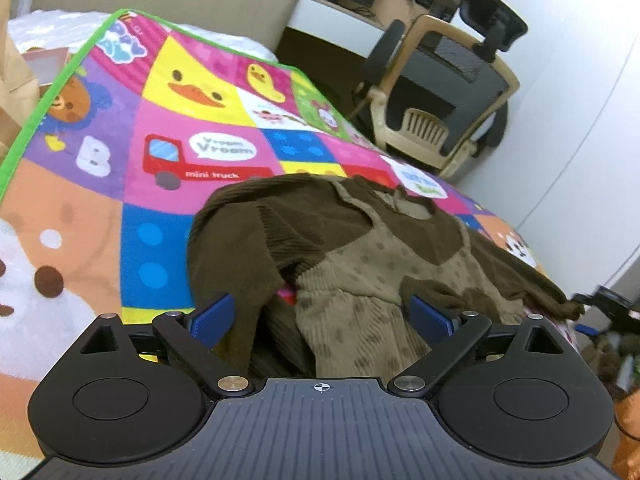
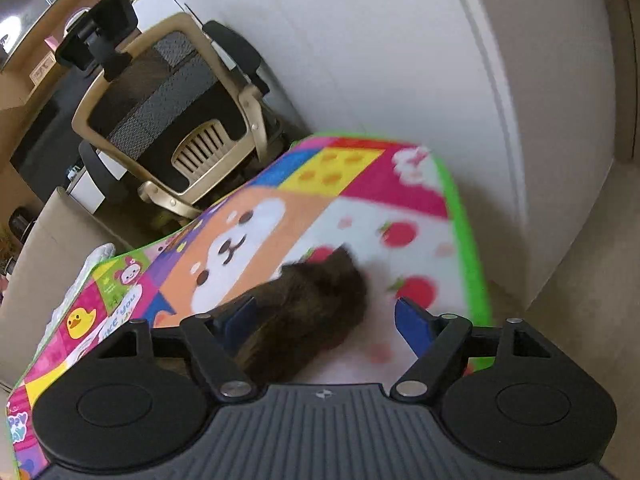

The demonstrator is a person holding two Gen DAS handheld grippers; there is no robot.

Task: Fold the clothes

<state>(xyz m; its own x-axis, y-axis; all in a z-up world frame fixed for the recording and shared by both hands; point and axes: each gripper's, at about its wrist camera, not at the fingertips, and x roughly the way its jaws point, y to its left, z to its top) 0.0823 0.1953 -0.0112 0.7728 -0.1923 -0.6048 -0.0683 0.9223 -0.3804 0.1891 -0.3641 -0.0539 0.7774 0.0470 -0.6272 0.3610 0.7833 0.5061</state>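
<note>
A small brown garment (image 1: 360, 256) with a tan dotted pinafore front lies spread on a colourful play mat (image 1: 160, 184). Its collar points away from me and one dark sleeve is folded in on the left. My left gripper (image 1: 322, 314) hangs open over the garment's lower part, its blue pads (image 1: 212, 318) wide apart with cloth lying between them but not pinched. In the right wrist view a dark brown sleeve end (image 2: 308, 312) lies on the mat (image 2: 360, 208). My right gripper (image 2: 326, 320) is open above it, and the sleeve sits nearer the left pad (image 2: 240, 320).
A beige and black office chair (image 1: 444, 92) stands beyond the mat's far side, also the chair (image 2: 168, 112) in the right view. A white wall (image 2: 400, 60) runs close to the mat's green edge (image 2: 468, 240). White bedding (image 1: 36, 28) and a paper bag (image 1: 16, 92) lie at the left.
</note>
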